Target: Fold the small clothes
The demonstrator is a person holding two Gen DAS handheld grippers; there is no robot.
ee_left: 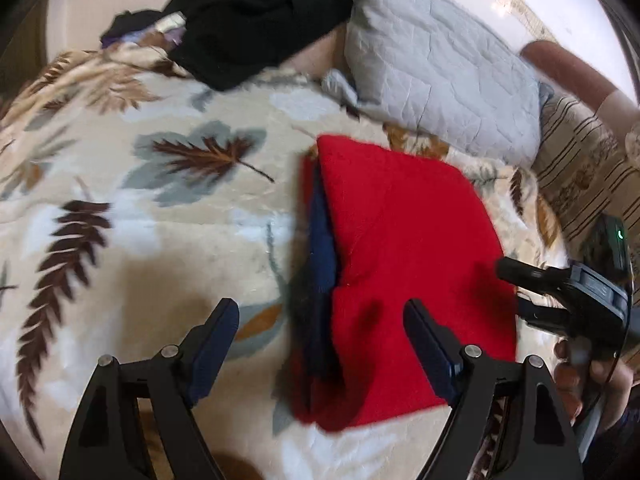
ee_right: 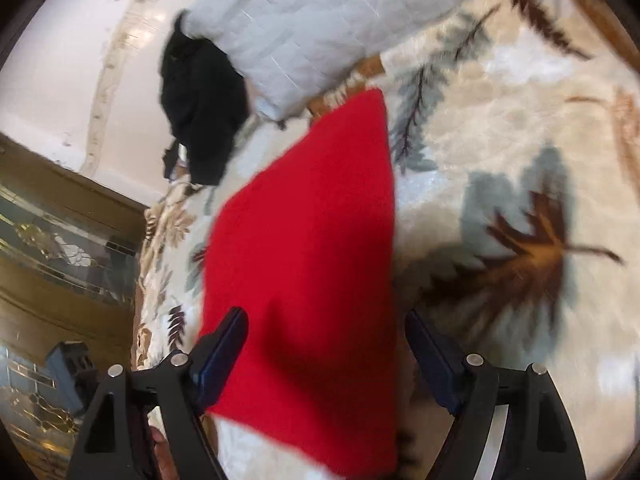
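Nearest in the left wrist view, the left gripper (ee_left: 320, 336) hangs with its 2 fingers spread wide, holding nothing, above the near edge of the folded red fleece garment (ee_left: 400, 264) lying on the cream leaf-print blanket (ee_left: 160, 240) of the bed. Only this view shows the garment's dark blue inner layer (ee_left: 324, 248) along its left side, and the right gripper (ee_left: 520, 292) at its right edge. In the right wrist view, that gripper (ee_right: 326, 344) also has wide, empty fingers over the garment (ee_right: 312, 240), whose long axis runs away from the camera, narrowing toward the grey quilted pillow (ee_right: 304, 20). Farther off lies a crumpled black garment (ee_right: 200, 112).
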